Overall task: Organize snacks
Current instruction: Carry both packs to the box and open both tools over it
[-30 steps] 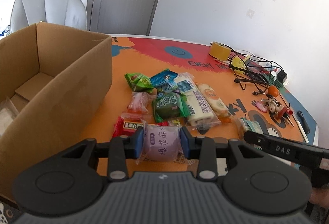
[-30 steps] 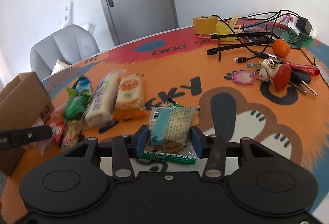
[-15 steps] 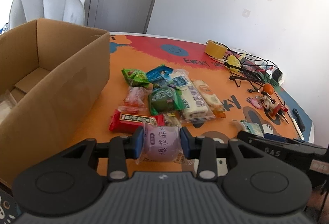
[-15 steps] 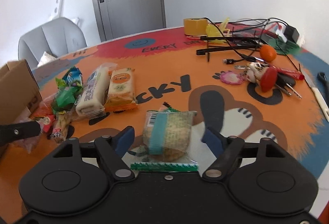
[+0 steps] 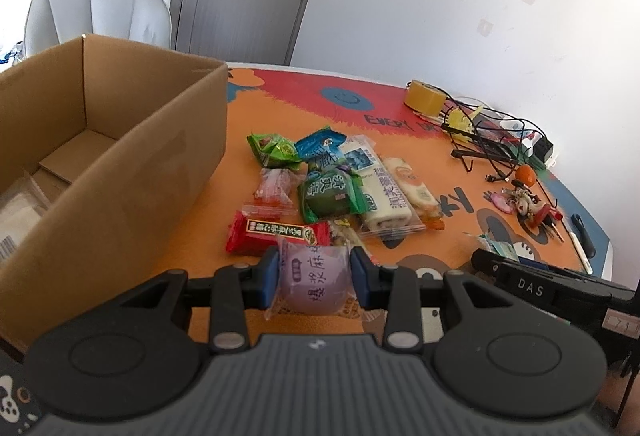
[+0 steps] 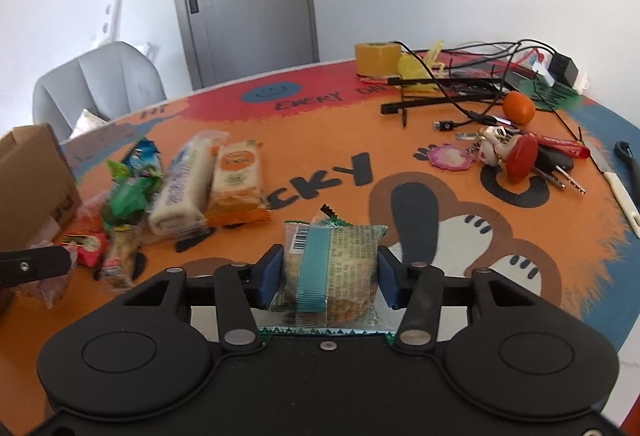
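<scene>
My left gripper [image 5: 314,282] is shut on a purple round snack pack [image 5: 314,286] and holds it above the table, right of the open cardboard box [image 5: 120,156]. My right gripper [image 6: 330,276] is shut on a clear-wrapped cracker pack with a teal stripe [image 6: 330,272], lifted off the table. A pile of snacks lies between them: a red bar [image 5: 276,234], green packs [image 5: 330,192], a white roll [image 5: 384,196] and an orange-label pack [image 6: 236,176]. The box also shows at the left edge of the right wrist view [image 6: 32,172].
The round orange table [image 6: 440,204] carries keys [image 6: 516,156], an orange fruit [image 6: 519,108], cables [image 6: 460,84], a yellow tape roll [image 6: 378,58] and a knife [image 6: 620,196] at the right. A grey chair [image 5: 96,8] stands behind the box.
My right gripper opened half a second ago and has shut again on the cracker pack, lifting it. My left gripper has risen with the purple pack held throughout.
</scene>
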`<move>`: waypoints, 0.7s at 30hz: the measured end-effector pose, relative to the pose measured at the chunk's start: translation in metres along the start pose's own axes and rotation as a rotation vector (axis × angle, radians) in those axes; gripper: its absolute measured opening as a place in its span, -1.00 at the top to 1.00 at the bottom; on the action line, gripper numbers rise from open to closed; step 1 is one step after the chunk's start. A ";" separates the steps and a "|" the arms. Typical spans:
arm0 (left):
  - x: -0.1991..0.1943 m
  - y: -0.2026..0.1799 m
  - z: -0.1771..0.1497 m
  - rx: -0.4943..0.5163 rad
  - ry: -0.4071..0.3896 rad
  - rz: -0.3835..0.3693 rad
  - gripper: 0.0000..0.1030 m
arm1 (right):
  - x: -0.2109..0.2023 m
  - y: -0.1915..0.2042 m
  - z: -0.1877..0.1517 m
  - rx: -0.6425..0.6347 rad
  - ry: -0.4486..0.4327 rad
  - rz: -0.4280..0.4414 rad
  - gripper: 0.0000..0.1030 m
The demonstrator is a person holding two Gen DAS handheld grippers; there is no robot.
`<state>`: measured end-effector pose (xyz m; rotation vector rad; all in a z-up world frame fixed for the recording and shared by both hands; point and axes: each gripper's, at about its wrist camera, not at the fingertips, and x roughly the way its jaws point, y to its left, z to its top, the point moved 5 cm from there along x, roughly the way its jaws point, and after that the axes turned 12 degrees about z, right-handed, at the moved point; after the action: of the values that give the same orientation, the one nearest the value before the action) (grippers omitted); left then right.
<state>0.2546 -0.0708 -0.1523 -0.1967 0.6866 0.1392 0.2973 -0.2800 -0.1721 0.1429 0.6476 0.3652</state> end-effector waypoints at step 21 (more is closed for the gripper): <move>-0.072 0.027 0.021 -0.019 -0.134 0.026 0.29 | -0.048 0.075 0.025 -0.054 -0.105 0.202 0.04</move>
<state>0.2072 -0.0447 -0.0933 -0.1954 0.5549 0.1823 0.2561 -0.2292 -0.1072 0.1758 0.5202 0.5659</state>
